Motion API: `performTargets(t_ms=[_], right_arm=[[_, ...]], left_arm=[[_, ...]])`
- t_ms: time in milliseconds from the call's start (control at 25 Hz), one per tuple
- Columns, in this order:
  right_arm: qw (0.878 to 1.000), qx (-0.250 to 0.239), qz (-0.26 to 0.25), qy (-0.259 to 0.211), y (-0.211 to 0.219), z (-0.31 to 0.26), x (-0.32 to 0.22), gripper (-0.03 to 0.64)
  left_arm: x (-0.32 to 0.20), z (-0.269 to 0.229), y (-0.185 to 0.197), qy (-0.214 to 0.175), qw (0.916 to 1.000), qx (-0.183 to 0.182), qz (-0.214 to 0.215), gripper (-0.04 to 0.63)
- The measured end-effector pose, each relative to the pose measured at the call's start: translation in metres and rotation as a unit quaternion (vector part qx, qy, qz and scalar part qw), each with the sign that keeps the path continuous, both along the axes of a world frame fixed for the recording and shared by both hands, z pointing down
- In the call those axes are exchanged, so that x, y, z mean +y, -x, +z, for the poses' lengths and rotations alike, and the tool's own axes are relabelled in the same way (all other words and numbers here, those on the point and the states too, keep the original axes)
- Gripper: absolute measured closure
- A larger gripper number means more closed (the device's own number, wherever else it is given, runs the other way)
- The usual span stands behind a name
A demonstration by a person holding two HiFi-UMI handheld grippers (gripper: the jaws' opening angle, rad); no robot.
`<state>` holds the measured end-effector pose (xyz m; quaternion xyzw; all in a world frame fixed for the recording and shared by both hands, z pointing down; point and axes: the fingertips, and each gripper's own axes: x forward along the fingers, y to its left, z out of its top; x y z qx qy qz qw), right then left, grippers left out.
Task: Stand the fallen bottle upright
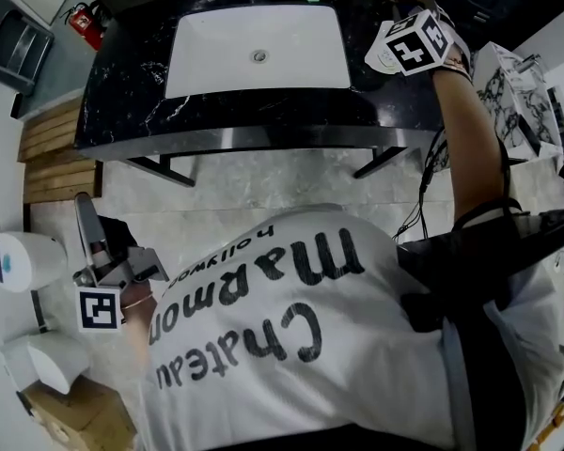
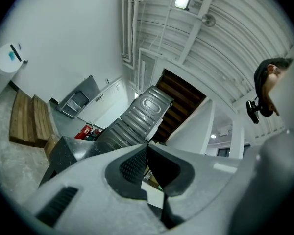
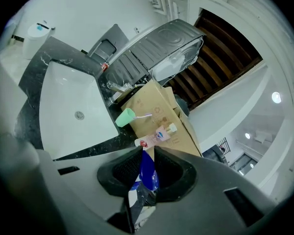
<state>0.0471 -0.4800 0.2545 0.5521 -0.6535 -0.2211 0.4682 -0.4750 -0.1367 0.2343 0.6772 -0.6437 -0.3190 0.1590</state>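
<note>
The right gripper [image 3: 147,149] has its 2 jaws drawn in narrow and pressed on the thin blue top of a blue bottle [image 3: 147,173]. The bottle's white lower part hangs below the pads. In the head view this gripper is at the far right corner of the black counter [image 1: 122,92], at the end of the person's outstretched arm, beside the white sink [image 1: 258,50].

Just beyond the jaw tips a pink bottle [image 3: 158,135] lies on its side on the counter, with its cream cap against a cardboard box [image 3: 152,104]. Near it to the left a green cup [image 3: 125,117] holds 1 toothbrush.

The left gripper [image 2: 146,148] has its jaws together with nothing between them. It is low by the person's side, well apart from the counter, and points toward a white wall and ceiling. Wooden boards [image 1: 52,158] lie on the floor to the left of the counter.
</note>
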Motion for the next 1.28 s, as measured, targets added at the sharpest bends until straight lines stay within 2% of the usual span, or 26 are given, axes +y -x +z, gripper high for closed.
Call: performTargets(t_ms=[400,600,680,760,880,1040,1160,1280], right_arm=[[0.999,-0.040,-0.018,-0.007,-0.001,0.000,0.001,0.558],[0.998,-0.047,-0.034,0.012,0.003,0.005,0.001,0.462],[0.997,-0.071,-0.037,0.019,0.003,0.004,0.002,0.451],[0.992,-0.122,-0.032,0.029,0.001,0.004,0.003,0.437],[0.977,-0.209,-0.019,0.048,-0.004,0.001,0.002,0.422],[0.947,-0.311,-0.014,0.076,-0.010,-0.003,0.003,0.396],[0.921,-0.378,-0.020,0.092,-0.014,-0.007,0.007,0.391],[0.891,-0.447,-0.018,0.075,-0.025,-0.023,0.011,0.391]], left_arm=[[0.005,-0.004,-0.016,-0.001,1.0000,0.001,-0.004,0.580],[0.007,-0.007,-0.026,-0.001,1.0000,0.001,-0.007,0.580],[0.009,-0.008,-0.031,-0.002,0.9999,0.005,-0.009,0.580],[0.010,-0.010,-0.038,-0.003,0.9999,0.003,-0.010,0.580],[0.012,-0.012,-0.047,-0.004,0.9999,0.003,-0.012,0.580],[0.013,-0.012,-0.057,-0.003,0.9998,0.009,-0.016,0.580],[0.013,-0.013,-0.065,-0.002,0.9999,0.006,-0.015,0.580],[0.010,-0.015,-0.072,-0.002,0.9999,0.003,-0.012,0.580]])
